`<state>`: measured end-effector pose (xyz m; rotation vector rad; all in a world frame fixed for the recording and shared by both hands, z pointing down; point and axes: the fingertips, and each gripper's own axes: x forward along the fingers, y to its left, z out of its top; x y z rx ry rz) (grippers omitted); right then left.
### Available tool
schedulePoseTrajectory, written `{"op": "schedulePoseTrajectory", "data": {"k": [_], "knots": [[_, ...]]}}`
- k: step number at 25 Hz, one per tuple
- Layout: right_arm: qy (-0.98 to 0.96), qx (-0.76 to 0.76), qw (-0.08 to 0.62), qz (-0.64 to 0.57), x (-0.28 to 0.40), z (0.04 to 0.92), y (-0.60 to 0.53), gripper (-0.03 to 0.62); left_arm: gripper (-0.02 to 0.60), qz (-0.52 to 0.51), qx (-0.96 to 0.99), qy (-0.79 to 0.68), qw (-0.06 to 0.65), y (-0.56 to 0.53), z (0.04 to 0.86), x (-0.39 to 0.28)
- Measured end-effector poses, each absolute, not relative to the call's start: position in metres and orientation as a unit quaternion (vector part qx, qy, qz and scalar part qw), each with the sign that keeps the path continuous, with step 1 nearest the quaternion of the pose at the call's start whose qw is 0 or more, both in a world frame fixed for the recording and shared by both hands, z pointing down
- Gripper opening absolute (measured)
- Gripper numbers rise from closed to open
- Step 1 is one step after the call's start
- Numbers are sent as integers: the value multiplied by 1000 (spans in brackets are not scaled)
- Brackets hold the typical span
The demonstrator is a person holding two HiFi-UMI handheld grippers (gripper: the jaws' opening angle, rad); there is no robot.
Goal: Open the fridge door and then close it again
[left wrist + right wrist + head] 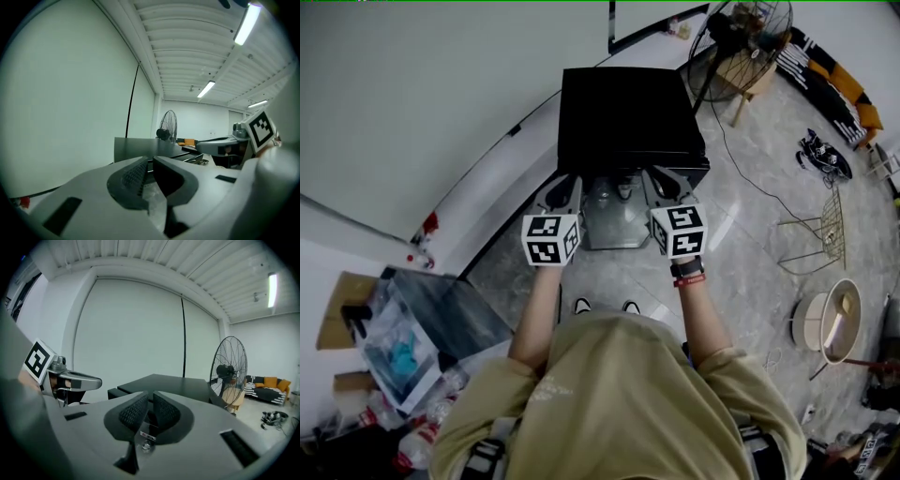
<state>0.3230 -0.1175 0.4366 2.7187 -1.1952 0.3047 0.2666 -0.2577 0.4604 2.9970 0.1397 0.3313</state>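
Observation:
A black fridge (623,117) stands against the white wall, seen from above; its grey front face (614,225) shows between the two grippers. My left gripper (566,186) hovers at the top front edge on the left, my right gripper (662,180) at the same edge on the right. In the left gripper view the jaws (149,161) stand almost together with nothing between them, level with the fridge top (138,146). The right gripper (150,399) is likewise shut on nothing, just before the fridge top (173,383). Each gripper view shows the other gripper beside it (220,146) (77,380).
A standing fan (750,28) and a wooden stool (748,80) stand right of the fridge. A cable runs across the tiled floor. Boxes and plastic bags (403,347) lie at the lower left, a round basket (830,323) at the right, an orange sofa (267,383) far off.

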Motion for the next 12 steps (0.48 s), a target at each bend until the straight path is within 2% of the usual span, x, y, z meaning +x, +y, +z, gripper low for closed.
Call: {"op": "schedulePoseTrajectory", "data": {"k": [6, 12], "knots": [[-372, 923, 53, 82, 324, 420, -98, 38, 23, 90, 995, 35, 39, -249, 444, 267], [-346, 935, 32, 75, 329, 417, -77, 23, 18, 76, 996, 33, 28, -238, 437, 272]]}}
